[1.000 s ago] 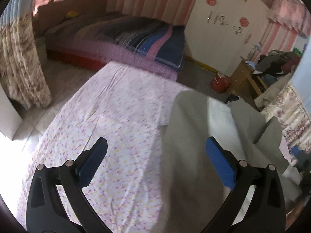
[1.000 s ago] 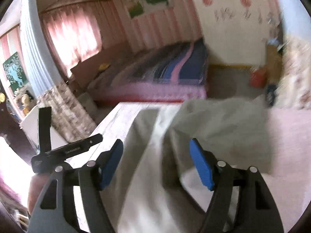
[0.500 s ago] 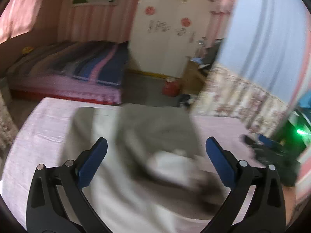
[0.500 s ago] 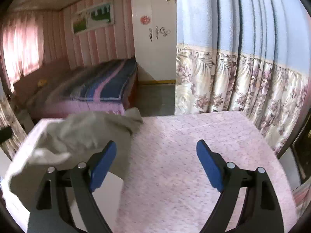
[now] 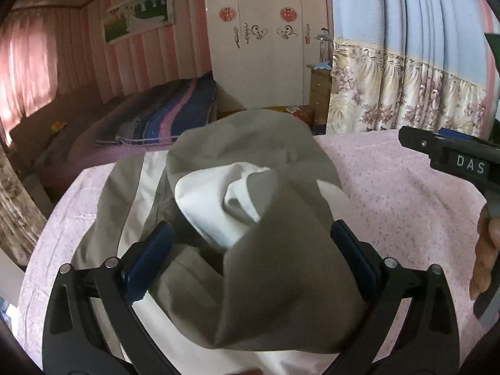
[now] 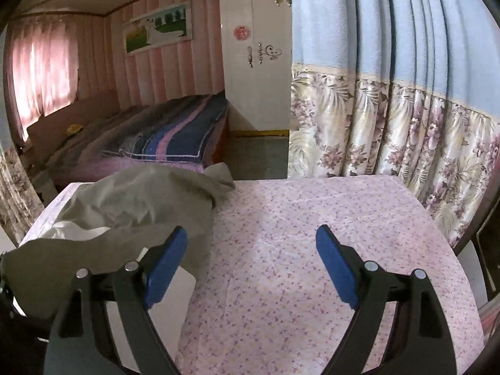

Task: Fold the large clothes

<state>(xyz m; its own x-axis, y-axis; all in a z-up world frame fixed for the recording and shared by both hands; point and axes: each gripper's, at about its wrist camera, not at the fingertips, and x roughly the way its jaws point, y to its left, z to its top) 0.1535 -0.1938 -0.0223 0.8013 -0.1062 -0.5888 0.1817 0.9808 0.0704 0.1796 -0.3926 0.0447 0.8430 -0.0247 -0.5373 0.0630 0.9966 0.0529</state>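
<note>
Crumpled grey-and-white fabric garment (image 5: pixel 250 218) is lying heaped on pink floral tablecloth (image 6: pixel 312 234); left gripper (image 5: pixel 250 256), right gripper (image 6: pixel 251 259) both gaping, empty. Risk: pinching bunched layers, folding crooked.

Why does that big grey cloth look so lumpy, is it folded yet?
Not folded yet. The grey garment sits bunched in a heap on the pink flowered sheet, with its white lining poking out.

Soft daylight glows through the pink curtains (image 6: pixel 40 72) at left; sharp frames, fisheye-bent, dark-vignetted edges.
</note>
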